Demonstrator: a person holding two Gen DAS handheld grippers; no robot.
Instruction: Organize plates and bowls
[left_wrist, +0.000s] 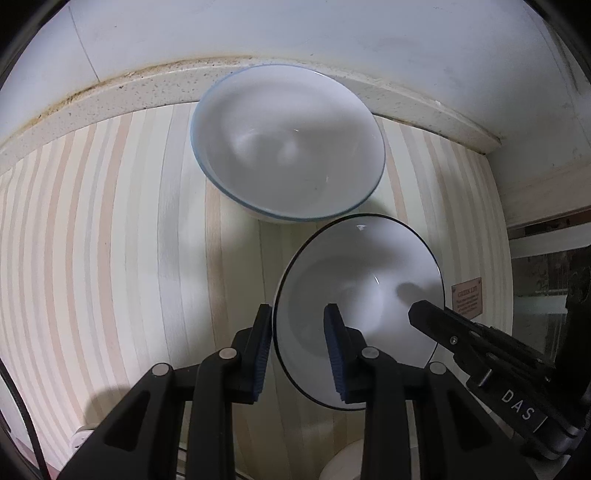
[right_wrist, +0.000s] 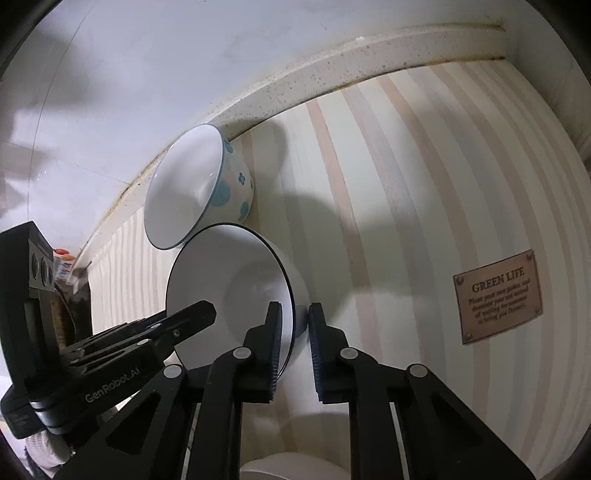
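Both grippers (left_wrist: 298, 328) (right_wrist: 294, 325) clamp one black-rimmed bowl (left_wrist: 369, 280) (second bowl (left_wrist: 288, 144) behind).

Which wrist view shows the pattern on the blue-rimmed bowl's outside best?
The right wrist view: the blue-rimmed bowl appears side-on there, showing blue flower-like marks on its outer wall. The left wrist view looks down into the same bowl, showing only its white inside and blue rim.

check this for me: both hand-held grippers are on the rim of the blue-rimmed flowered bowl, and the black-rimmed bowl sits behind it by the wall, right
Not quite: the bowls are swapped. Both views show the left hand-held gripper and the right hand-held gripper straddling the rim of the black-rimmed bowl. The blue-rimmed flowered bowl is the one sitting behind it by the wall.
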